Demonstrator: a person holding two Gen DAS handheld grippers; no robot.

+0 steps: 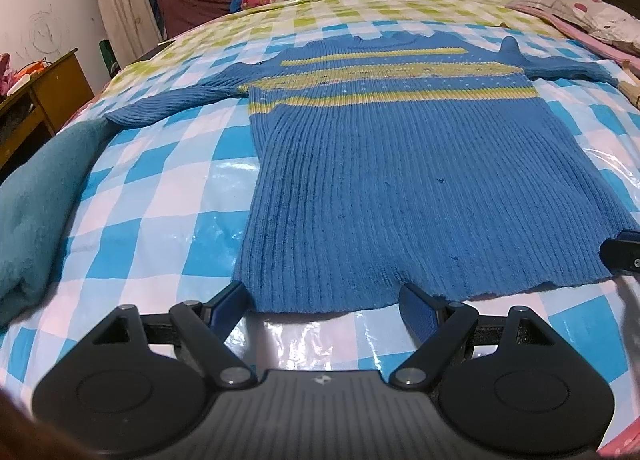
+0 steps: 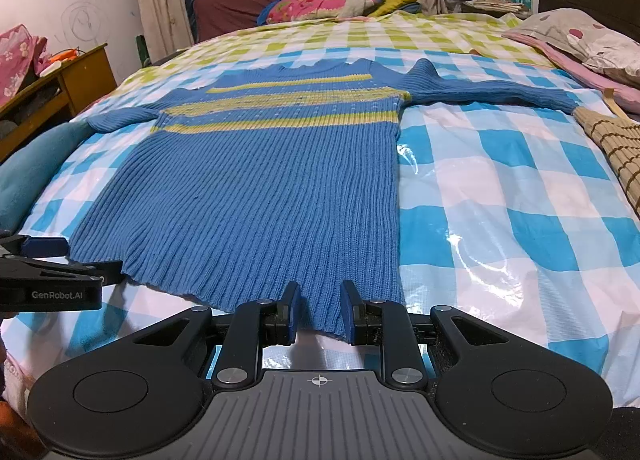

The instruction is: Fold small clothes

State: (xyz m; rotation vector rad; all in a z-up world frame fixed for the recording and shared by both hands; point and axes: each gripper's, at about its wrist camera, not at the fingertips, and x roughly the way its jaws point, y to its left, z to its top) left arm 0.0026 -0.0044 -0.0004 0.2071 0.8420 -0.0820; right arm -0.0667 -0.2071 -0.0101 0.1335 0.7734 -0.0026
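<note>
A bed is seen draped in a glossy checked plastic cover [image 2: 500,196], blue squares near, green ones towards the window, with a wooden cabinet [image 2: 80,76] by the wall and a teal blanket [image 1: 36,212] at the edge. Spread flat upon it is the ribbed blue sweater [image 1: 384,180], yellow-striped, sleeves out. The left gripper [image 1: 326,306] is held wide apart at the hem, while the right gripper [image 2: 320,312] is set narrower, the hem lying between its pads
</note>
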